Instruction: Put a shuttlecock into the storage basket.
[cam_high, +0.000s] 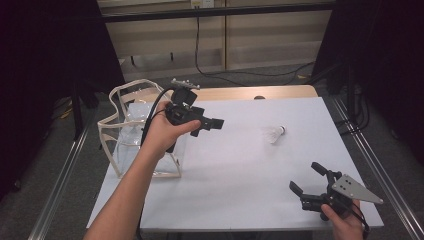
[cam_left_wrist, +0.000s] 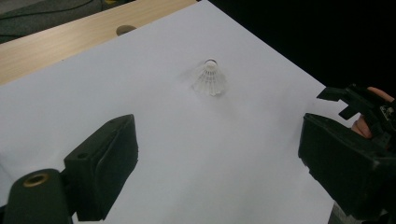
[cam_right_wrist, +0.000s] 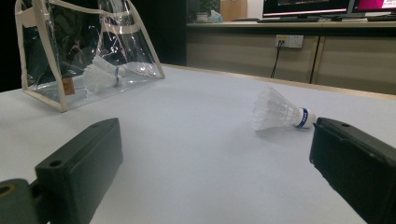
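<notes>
from the high view the left gripper (cam_high: 214, 123) hung above the white table (cam_high: 235, 165), its jaws apart with nothing between them, pointing across toward the shuttlecock (cam_high: 274, 134) that lay on its side on the table's far right part, well apart from both grippers. the right gripper (cam_high: 306, 178) sat low at the near right corner, jaws spread wide and empty too. the clear bag (cam_high: 131, 125) with cream trim stood at the table's left edge, just behind the left hand (cam_high: 162, 132).

the left gripper view looked down on the shuttlecock (cam_left_wrist: 211, 77) cork-end away, and caught the right gripper (cam_left_wrist: 359, 105) at its right edge beyond its own jaw. the right gripper view, low and level, added what the others did not: a blue band on the shuttlecock's (cam_right_wrist: 280, 112) cork, and a second shuttlecock (cam_right_wrist: 102, 74) lying inside the clear bag (cam_right_wrist: 70, 51).
</notes>
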